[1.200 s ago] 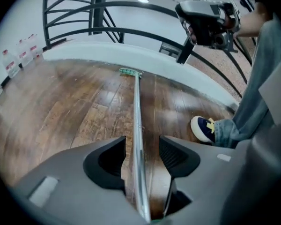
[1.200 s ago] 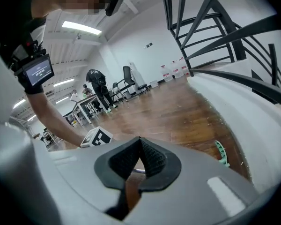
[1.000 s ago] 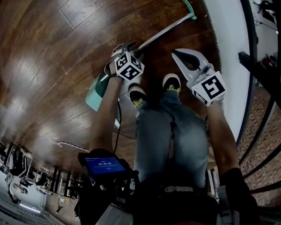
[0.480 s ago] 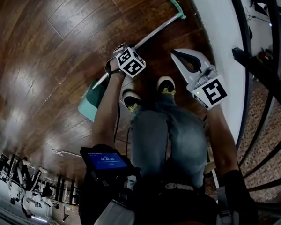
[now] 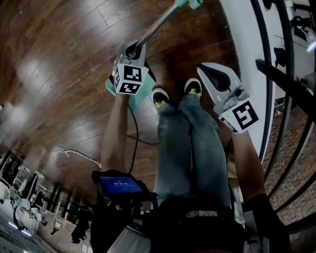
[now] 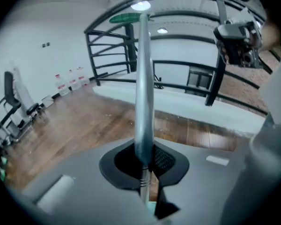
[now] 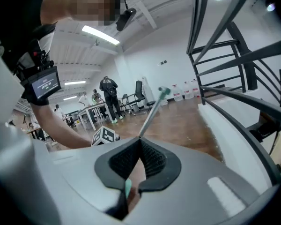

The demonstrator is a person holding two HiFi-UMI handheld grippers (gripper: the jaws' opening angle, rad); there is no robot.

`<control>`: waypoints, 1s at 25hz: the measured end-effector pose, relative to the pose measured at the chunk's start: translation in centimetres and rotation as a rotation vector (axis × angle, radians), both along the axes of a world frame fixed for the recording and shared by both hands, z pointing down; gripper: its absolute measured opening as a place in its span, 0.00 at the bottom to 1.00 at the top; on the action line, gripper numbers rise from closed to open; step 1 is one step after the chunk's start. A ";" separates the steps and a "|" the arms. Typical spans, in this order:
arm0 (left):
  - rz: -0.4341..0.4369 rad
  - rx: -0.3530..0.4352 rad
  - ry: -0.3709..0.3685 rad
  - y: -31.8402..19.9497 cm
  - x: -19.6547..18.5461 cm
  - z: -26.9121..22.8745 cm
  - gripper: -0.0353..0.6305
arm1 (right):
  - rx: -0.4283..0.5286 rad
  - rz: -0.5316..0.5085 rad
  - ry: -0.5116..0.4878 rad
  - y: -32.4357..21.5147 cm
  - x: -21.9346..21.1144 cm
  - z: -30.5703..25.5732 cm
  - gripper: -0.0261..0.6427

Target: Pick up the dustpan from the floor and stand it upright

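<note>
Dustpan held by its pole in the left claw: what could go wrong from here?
1. The left claw is closing on a smooth round pole, and that is the only hold; the pole could slip or swivel in that grip.
2. The teal pan is close beside the person's shoes and might catch on them.
3. The right claw is shut and empty, so nothing steadies the pole's top end if it tips.

- Bare wooden floor point(image 5: 52, 62) lies open to the left and ahead.
- On the right, a white ledge point(image 5: 247, 41) and a black metal railing point(image 5: 284, 73) close off that side.
- The person's shoes point(image 5: 160, 96) stand mid-floor.
- The dustpan handle point(image 5: 158, 28) rises just ahead of them.
- A thin cable point(image 5: 73, 154) trails across the lower left floor.
</note>
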State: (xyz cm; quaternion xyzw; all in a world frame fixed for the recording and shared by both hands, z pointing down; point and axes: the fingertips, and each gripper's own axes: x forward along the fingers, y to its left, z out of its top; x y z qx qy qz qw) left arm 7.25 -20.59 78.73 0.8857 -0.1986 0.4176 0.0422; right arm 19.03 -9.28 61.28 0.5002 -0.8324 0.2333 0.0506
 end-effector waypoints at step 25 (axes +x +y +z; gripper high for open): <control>-0.283 -0.019 0.407 4.9 -8.0 -3.4 0.54 | 0.051 -0.179 0.000 0.5 -13.0 -4.9 0.04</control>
